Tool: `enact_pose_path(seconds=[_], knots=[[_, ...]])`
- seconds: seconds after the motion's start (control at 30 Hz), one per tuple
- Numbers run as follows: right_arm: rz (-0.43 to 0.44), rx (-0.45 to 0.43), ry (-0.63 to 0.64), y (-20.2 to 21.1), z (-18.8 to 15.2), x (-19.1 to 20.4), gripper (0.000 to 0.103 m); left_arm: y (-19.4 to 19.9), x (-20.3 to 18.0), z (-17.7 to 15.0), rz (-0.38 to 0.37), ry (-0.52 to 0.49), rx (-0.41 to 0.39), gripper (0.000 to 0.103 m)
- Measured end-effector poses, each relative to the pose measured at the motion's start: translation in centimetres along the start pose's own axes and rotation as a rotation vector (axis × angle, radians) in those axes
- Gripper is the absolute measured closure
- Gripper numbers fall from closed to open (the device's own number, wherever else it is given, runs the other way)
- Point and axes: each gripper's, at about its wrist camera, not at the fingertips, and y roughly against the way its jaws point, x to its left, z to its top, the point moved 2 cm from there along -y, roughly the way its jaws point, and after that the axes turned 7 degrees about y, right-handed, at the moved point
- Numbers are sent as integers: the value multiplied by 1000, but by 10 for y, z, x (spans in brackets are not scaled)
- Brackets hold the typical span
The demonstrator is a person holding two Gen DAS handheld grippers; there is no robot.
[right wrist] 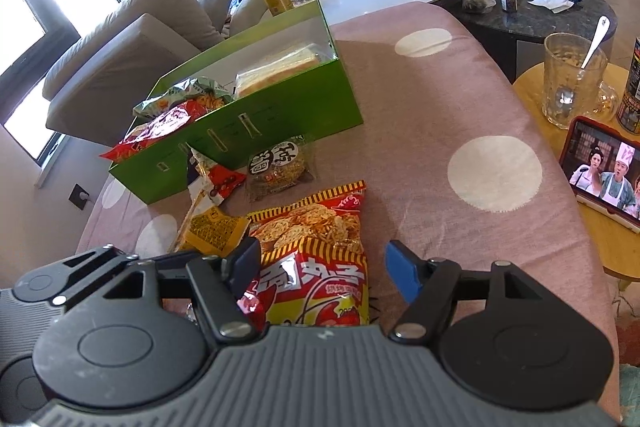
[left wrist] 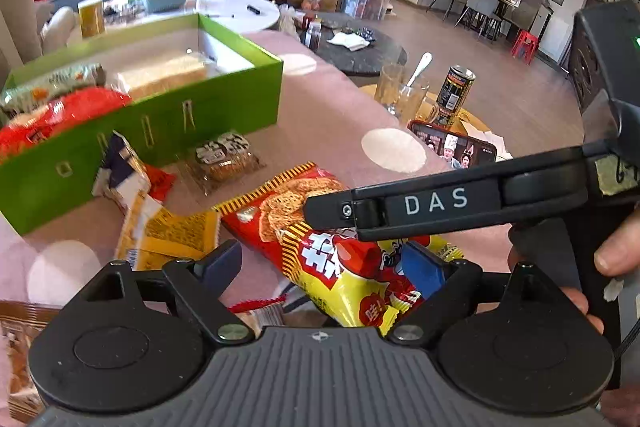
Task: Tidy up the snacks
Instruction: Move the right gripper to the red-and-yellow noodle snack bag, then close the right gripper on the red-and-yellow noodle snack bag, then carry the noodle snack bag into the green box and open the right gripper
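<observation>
A red and yellow snack bag (left wrist: 320, 227) (right wrist: 316, 259) lies on the pink dotted cloth. My left gripper (left wrist: 324, 263) is open, its jaws on either side of the bag's near end. My right gripper (right wrist: 324, 267) is open just above the same bag and reaches in from the right in the left wrist view. A green box (left wrist: 168, 119) (right wrist: 280, 111) at the left holds a red bag (left wrist: 60, 115), a greenish bag and a pale bread pack (right wrist: 276, 69). A yellow-blue bag (left wrist: 144, 211) (right wrist: 208, 215) and a clear cookie pack (left wrist: 224, 159) (right wrist: 276, 167) lie in front of the box.
A phone (right wrist: 604, 171) playing video, a glass mug (right wrist: 576, 83) with a spoon and a can (left wrist: 454, 95) stand on a round wooden side table at the right. A white and a dark table sit behind. A grey sofa (right wrist: 132, 43) is at the left.
</observation>
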Motion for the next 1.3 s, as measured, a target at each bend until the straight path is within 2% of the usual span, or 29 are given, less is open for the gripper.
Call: enact_pose_path(seconds=[0.1, 0.27, 0.33, 0.4, 0.73, 0.93, 1.1, 1.3], knots=[[14, 13, -13, -3, 0, -2, 34, -3, 0, 1, -10, 8, 14, 18], [74, 49, -42, -9, -1, -4, 34, -11, 1, 1, -84, 42, 58, 31], [102, 66, -51, -11, -1, -2, 34, -9, -2, 1, -80, 30, 45, 31], [89, 61, -35, -10, 0, 3, 34, -4, -4, 1, -82, 22, 28, 32], [92, -81, 27, 30, 16, 22, 35, 38, -18, 18, -73, -55, -127, 32], [124, -137, 53, 36, 34, 32, 35, 51, -14, 34, -35, -85, -191, 32], [151, -191, 93, 36, 52, 41, 35, 60, -4, 51, -3, -82, -224, 31], [149, -211, 126, 32, 65, 51, 35, 60, 5, 63, 14, -80, -239, 30]])
